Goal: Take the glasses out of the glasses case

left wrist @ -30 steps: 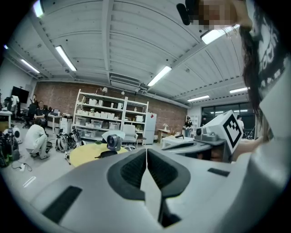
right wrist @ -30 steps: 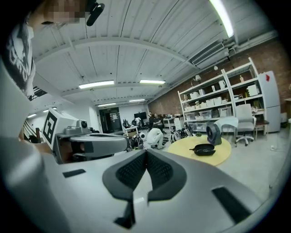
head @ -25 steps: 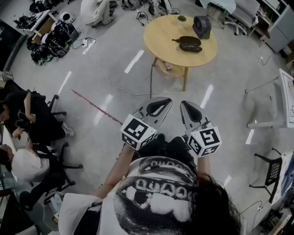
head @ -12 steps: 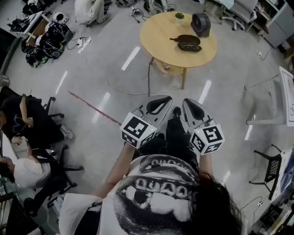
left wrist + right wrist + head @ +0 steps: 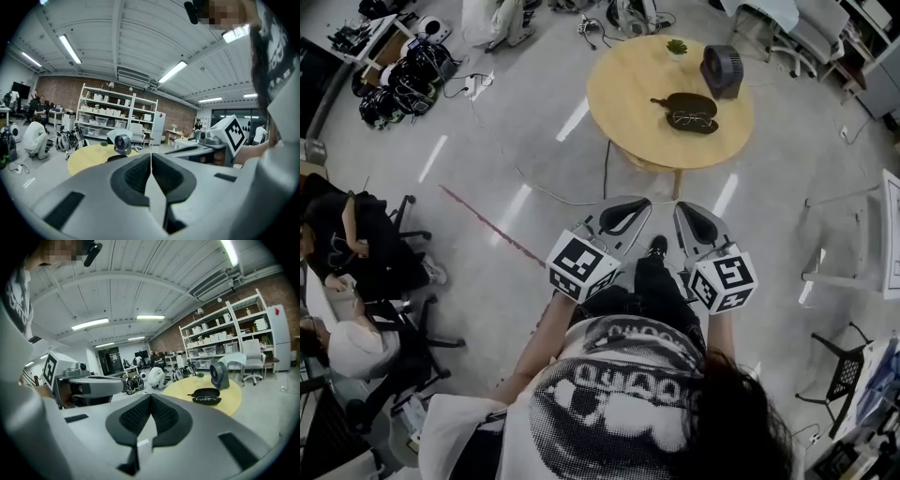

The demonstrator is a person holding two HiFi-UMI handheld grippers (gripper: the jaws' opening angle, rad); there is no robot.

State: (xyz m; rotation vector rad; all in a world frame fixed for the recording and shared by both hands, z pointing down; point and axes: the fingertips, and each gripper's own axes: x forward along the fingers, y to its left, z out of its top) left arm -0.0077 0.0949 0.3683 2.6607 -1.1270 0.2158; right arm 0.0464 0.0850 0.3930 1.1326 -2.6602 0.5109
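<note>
1. Lower centre of the head view, left: the left gripper (image 5: 619, 217) is held out in front of the person. Its jaws are pressed fully together with nothing between them, as the left gripper view (image 5: 151, 161) shows plainly.
2. Just beside it, to the right: the right gripper (image 5: 694, 223) points the same way. Its jaws are closed tight as well and carry nothing, as the right gripper view (image 5: 150, 404) shows.
3. Upper centre-right of the head view: a round wooden surface (image 5: 628, 89) stands well apart from both grippers, across open floor.
4. On that surface the glasses case (image 5: 686, 84) lies open, and the glasses (image 5: 693, 120) are still in its lower half. The right gripper view shows the same case (image 5: 206, 392) with the glasses (image 5: 205, 400) inside.
5. Just to the right of the case stands a small fan (image 5: 722, 70), with a potted plant (image 5: 677, 46) near the far rim.
6. Progress, as a judgement: the case appears to be open already, but the removal itself has not begun. What remains is to reach the surface, open one pair of jaws, take hold of the glasses and lift them clear of the case.
</note>
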